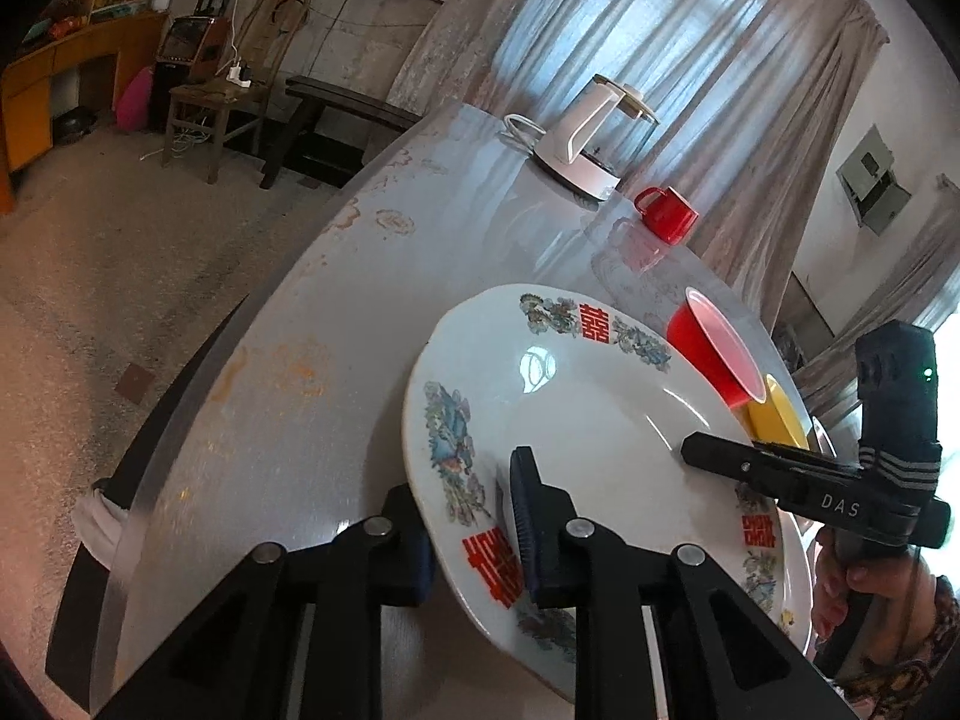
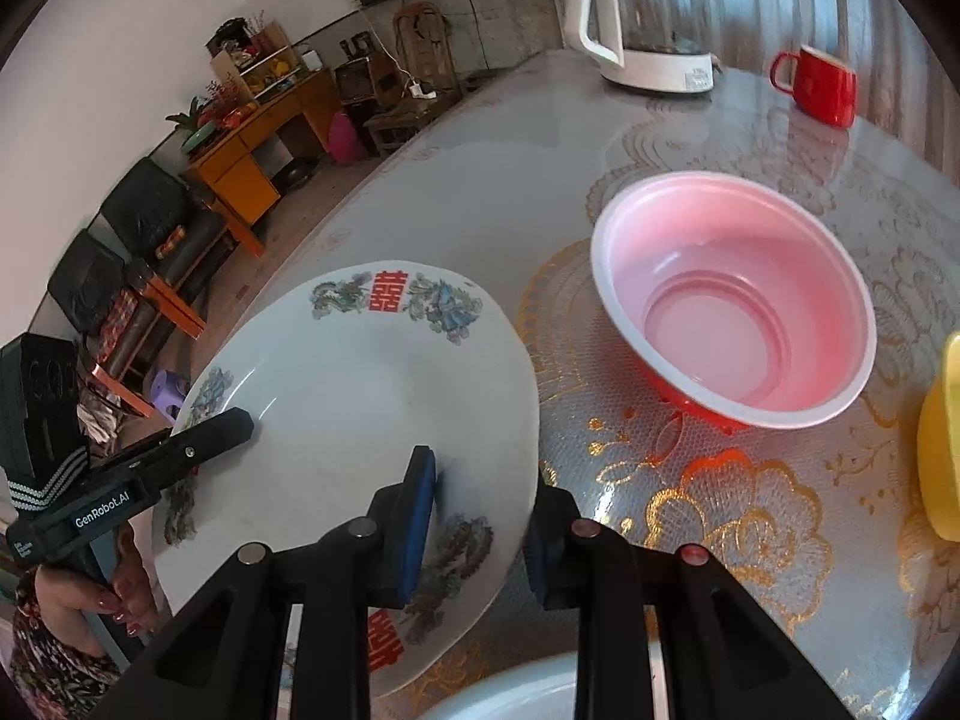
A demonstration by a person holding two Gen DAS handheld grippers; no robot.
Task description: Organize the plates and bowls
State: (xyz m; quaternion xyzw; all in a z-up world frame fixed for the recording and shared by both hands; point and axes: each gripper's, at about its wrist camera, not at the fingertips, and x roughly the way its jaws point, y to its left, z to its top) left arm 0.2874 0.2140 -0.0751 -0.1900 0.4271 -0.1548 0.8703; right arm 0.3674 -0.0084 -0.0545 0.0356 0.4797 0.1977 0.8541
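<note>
Holding a white decorated plate (image 1: 576, 420) between both tools, tilted off the table (image 1: 288, 312): the left gripper (image 1: 474, 534) straddles the rim at about 7 o'clock in its own view, one blue-padded finger on the plate's face, the other under the rim, jaws closed down to the plate's thickness. Right gripper (image 2: 480, 516) does the same on the opposite rim, padded finger on top, mate beneath, jaws likewise pinched on the edge. In the right wrist view the plate (image 2: 360, 396) fills the lower left, the pink-lined red bowl (image 2: 732, 300) sits at 2 o'clock just beside it, a yellow bowl (image 2: 942, 450) is cut off at 3 o'clock, and a second pale rim (image 2: 510, 696) shows at 6 o'clock, possibly the stack target; cannot tell for sure. Kettle (image 2: 648, 30) and red mug (image 2: 822, 84) stand well apart at 12 to 1 o'clock. Judgement: step is carrying the plate to its stacking place. To do it well, keep both pinches equal so the glazed rim doesn't slip, level the plate before lowering, steer clear of the red bowl's rim, set it down centred and flat, and only then ease both jaws apart together. Risk: glossy table, heavy ceramic, thin edge grip.
</note>
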